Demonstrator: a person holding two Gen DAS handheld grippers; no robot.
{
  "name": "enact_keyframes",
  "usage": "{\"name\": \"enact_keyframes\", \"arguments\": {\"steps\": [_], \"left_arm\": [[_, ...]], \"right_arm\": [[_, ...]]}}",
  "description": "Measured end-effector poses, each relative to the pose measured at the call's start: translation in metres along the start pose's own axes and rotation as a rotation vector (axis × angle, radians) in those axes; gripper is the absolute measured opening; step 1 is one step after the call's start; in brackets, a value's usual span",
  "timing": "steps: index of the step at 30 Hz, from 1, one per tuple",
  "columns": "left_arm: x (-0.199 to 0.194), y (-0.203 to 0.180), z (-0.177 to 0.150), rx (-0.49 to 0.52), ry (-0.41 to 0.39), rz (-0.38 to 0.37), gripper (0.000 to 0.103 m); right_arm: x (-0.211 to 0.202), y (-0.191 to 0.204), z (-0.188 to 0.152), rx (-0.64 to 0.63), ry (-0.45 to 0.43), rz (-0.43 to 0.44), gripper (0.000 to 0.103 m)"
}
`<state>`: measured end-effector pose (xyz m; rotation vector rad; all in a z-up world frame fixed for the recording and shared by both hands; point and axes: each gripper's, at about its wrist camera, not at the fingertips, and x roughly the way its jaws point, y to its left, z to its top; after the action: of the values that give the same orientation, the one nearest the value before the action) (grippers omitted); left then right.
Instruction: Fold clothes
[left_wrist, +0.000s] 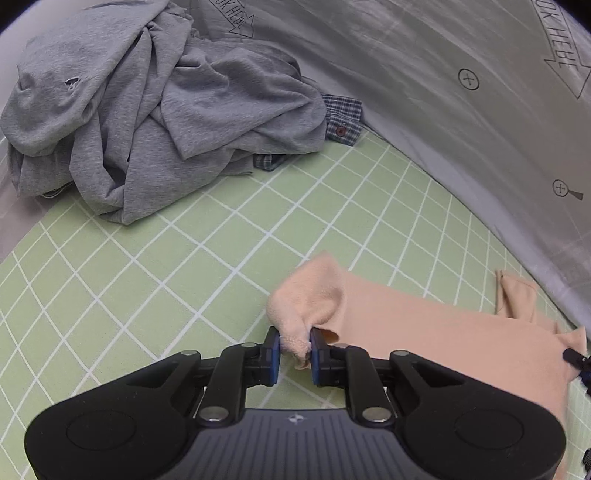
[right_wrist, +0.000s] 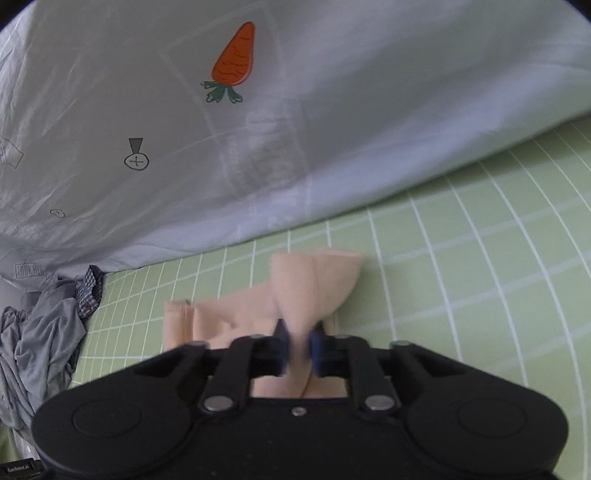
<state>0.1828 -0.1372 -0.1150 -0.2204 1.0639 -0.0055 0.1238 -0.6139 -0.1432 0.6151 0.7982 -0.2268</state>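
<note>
On green grid sheet (left_wrist: 147, 295), peach garment (left_wrist: 424, 332), grey clothes heap (left_wrist: 147, 110).

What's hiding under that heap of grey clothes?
A blue checked shirt pokes out from beneath the grey heap, showing a dark red button. How far it reaches underneath, and whether anything else lies there, is covered.

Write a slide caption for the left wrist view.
Left gripper pinches a peach garment corner on the green grid sheet; grey clothes pile behind.

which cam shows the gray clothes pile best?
Left wrist: the gray pile is large, sharp and almost whole at upper left. Right wrist shows it small at the left edge, partly cropped.
</note>
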Motion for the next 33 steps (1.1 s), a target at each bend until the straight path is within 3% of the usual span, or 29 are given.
{"name": "enact_keyframes", "arguments": {"steps": [4, 6, 7, 8, 9, 11, 13, 15, 16, 19, 24, 30, 32, 33], "left_arm": [[0.007, 0.001, -0.002, -0.018, 0.025, 0.013, 0.023], [0.004, -0.003, -0.004, -0.008, 0.024, 0.04, 0.03], [0.001, -0.004, -0.004, 0.002, 0.024, 0.05, 0.036], [-0.003, -0.006, -0.005, 0.01, 0.019, 0.061, 0.049], [-0.009, -0.007, -0.007, 0.016, 0.009, 0.073, 0.059], [-0.021, -0.008, -0.01, 0.022, -0.007, 0.077, 0.068], [-0.035, -0.01, -0.016, 0.027, -0.012, 0.065, 0.074], [-0.048, -0.014, -0.026, 0.04, -0.011, 0.054, 0.089], [-0.055, -0.017, -0.031, 0.054, -0.01, 0.052, 0.091], [-0.075, -0.031, -0.056, 0.125, -0.006, 0.04, 0.092], [-0.098, -0.043, -0.106, 0.217, 0.03, -0.032, 0.096], [-0.118, -0.049, -0.16, 0.344, 0.078, -0.085, 0.096], [-0.122, -0.047, -0.168, 0.389, 0.073, -0.091, 0.096], [-0.124, -0.046, -0.17, 0.399, 0.068, -0.093, 0.096]], "right_arm": [[0.007, 0.012, 0.003, -0.096, -0.004, -0.064, 0.016], [-0.007, 0.019, -0.005, -0.147, -0.049, -0.129, 0.054], [-0.019, 0.023, -0.014, -0.171, -0.069, -0.166, 0.083], [-0.03, 0.027, -0.024, -0.195, -0.089, -0.204, 0.092], [-0.042, 0.031, -0.033, -0.219, -0.109, -0.241, 0.093], [-0.065, 0.039, -0.053, -0.266, -0.147, -0.317, 0.099], [-0.086, 0.046, -0.08, -0.296, -0.149, -0.397, 0.099], [-0.104, 0.049, -0.109, -0.318, -0.138, -0.461, 0.099], [-0.11, 0.05, -0.122, -0.312, -0.13, -0.485, 0.099], [-0.132, 0.049, -0.155, -0.263, -0.084, -0.449, 0.098], [-0.154, 0.059, -0.2, -0.252, -0.093, -0.404, 0.094], [-0.156, 0.07, -0.235, -0.301, -0.069, -0.374, 0.072], [-0.152, 0.069, -0.243, -0.3, -0.039, -0.352, 0.04], [-0.15, 0.067, -0.246, -0.294, -0.023, -0.346, 0.035]]}}
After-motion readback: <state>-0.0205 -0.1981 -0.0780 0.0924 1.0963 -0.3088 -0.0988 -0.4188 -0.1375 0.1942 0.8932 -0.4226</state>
